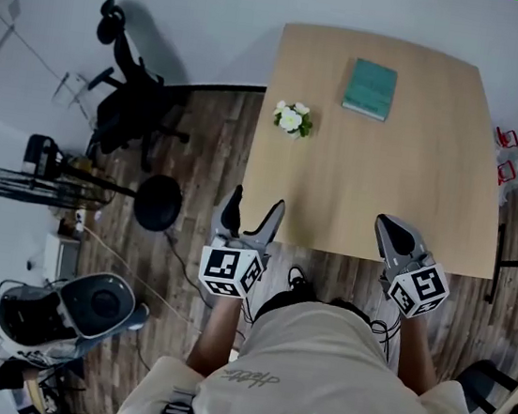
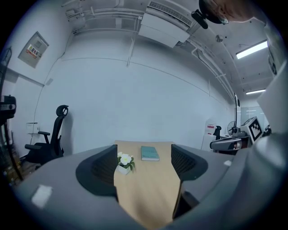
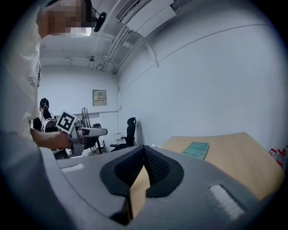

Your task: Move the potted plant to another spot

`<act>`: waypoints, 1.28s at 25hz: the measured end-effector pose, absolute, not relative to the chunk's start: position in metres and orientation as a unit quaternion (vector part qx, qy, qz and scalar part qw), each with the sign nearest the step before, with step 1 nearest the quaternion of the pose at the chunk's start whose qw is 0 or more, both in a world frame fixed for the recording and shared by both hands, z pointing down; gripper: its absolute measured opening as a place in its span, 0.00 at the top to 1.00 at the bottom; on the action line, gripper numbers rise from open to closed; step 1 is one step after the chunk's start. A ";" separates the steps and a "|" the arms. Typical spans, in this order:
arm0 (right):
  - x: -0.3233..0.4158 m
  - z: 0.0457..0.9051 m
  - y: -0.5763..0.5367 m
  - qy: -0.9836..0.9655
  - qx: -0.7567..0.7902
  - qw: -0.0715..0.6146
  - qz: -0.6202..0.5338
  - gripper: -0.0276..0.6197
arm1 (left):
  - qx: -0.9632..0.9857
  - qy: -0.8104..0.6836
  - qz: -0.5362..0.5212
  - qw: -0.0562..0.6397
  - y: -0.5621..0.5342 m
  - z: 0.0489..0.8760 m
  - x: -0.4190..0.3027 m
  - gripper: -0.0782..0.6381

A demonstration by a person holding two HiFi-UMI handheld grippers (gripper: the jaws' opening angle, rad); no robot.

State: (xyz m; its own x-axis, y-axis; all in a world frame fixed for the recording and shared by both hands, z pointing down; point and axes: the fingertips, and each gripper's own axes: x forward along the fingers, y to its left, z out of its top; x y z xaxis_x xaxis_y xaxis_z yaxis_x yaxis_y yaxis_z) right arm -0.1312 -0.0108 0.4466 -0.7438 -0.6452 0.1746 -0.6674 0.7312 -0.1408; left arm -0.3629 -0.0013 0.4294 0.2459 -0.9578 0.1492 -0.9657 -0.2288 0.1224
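Observation:
The potted plant [image 1: 292, 119], white flowers in a small white pot, stands near the left edge of the light wooden table [image 1: 384, 189]. A teal book [image 1: 369, 88] lies further back. My left gripper [image 1: 255, 206] hovers open at the table's near left corner, well short of the plant. Along its wide-apart jaws the plant [image 2: 124, 162] appears just inside the left jaw, far off, with the book [image 2: 150, 153] behind. My right gripper [image 1: 398, 231] is at the near edge, shut with nothing in it. In the right gripper view its tips meet [image 3: 144, 150], and the book [image 3: 196, 149] lies beyond.
A black office chair [image 1: 130, 104] stands left of the table on the wood floor. A floor fan [image 1: 26, 182], a round black base [image 1: 157, 202] and a grey machine [image 1: 85, 306] sit further left. Red items [image 1: 512, 154] are at the table's right side.

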 end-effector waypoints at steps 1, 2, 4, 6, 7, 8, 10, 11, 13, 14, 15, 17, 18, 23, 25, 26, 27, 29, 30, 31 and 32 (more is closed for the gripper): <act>-0.141 0.446 -0.016 -0.929 0.354 0.058 0.096 0.95 | 0.787 -0.609 0.024 0.093 -0.006 0.432 -0.369 0.37; -0.150 0.446 -0.021 -0.929 0.354 0.058 0.093 0.95 | 0.790 -0.605 0.027 0.092 -0.010 0.435 -0.374 0.37; -0.167 0.443 -0.029 -0.929 0.354 0.059 0.089 0.95 | 0.794 -0.599 0.030 0.097 -0.017 0.443 -0.385 0.37; -0.183 0.437 -0.037 -0.930 0.352 0.057 0.084 0.95 | 0.797 -0.595 0.033 0.101 -0.025 0.449 -0.394 0.37; -0.191 0.434 -0.040 -0.931 0.351 0.057 0.080 0.95 | 0.798 -0.593 0.035 0.102 -0.031 0.452 -0.399 0.37; -0.198 0.430 -0.041 -0.933 0.348 0.058 0.075 0.95 | 0.799 -0.591 0.037 0.103 -0.036 0.453 -0.402 0.37; -0.209 0.426 -0.041 -0.936 0.339 0.063 0.067 0.95 | 0.803 -0.586 0.036 0.105 -0.044 0.455 -0.405 0.37; -0.211 0.426 -0.041 -0.938 0.335 0.066 0.066 0.95 | 0.804 -0.583 0.035 0.108 -0.047 0.456 -0.405 0.37; -0.211 0.430 -0.046 -0.937 0.334 0.071 0.071 0.95 | 0.808 -0.577 0.032 0.118 -0.054 0.460 -0.402 0.37; -0.209 0.434 -0.050 -0.937 0.334 0.072 0.075 0.95 | 0.808 -0.575 0.034 0.123 -0.057 0.463 -0.399 0.37; -0.206 0.437 -0.053 -0.936 0.335 0.074 0.078 0.95 | 0.808 -0.573 0.039 0.127 -0.059 0.466 -0.397 0.37; -0.202 0.443 -0.058 -0.935 0.335 0.081 0.079 0.95 | 0.808 -0.572 0.048 0.131 -0.065 0.472 -0.392 0.37; -0.200 0.445 -0.062 -0.936 0.334 0.082 0.078 0.95 | 0.808 -0.572 0.052 0.131 -0.070 0.473 -0.390 0.37; -0.186 0.454 -0.087 -0.939 0.324 0.067 0.089 0.95 | 0.802 -0.580 0.069 0.122 -0.092 0.465 -0.382 0.37; -0.181 0.457 -0.103 -0.942 0.318 0.058 0.095 0.95 | 0.802 -0.580 0.077 0.119 -0.103 0.464 -0.379 0.37; -0.180 0.460 -0.111 -0.943 0.313 0.056 0.097 0.95 | 0.802 -0.580 0.083 0.117 -0.109 0.464 -0.376 0.37; -0.180 0.462 -0.117 -0.945 0.307 0.055 0.100 0.95 | 0.802 -0.580 0.089 0.116 -0.115 0.463 -0.374 0.36; -0.180 0.463 -0.129 -0.948 0.296 0.050 0.103 0.95 | 0.800 -0.581 0.099 0.112 -0.126 0.461 -0.367 0.36; -0.179 0.464 -0.134 -0.949 0.292 0.047 0.105 0.95 | 0.799 -0.582 0.103 0.110 -0.130 0.459 -0.364 0.37; -0.179 0.464 -0.139 -0.950 0.289 0.044 0.106 0.95 | 0.798 -0.583 0.107 0.109 -0.134 0.458 -0.361 0.36; -0.179 0.465 -0.142 -0.951 0.286 0.042 0.109 0.95 | 0.796 -0.584 0.112 0.109 -0.137 0.458 -0.358 0.37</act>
State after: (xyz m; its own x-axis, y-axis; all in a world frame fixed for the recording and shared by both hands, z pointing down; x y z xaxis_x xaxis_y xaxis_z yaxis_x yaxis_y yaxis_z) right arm -0.1786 -0.1416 0.4654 -0.8328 -0.5348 0.1432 -0.5533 0.8126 -0.1832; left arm -0.3584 -0.1367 0.4579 0.2918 -0.9064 0.3055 -0.9552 -0.2929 0.0433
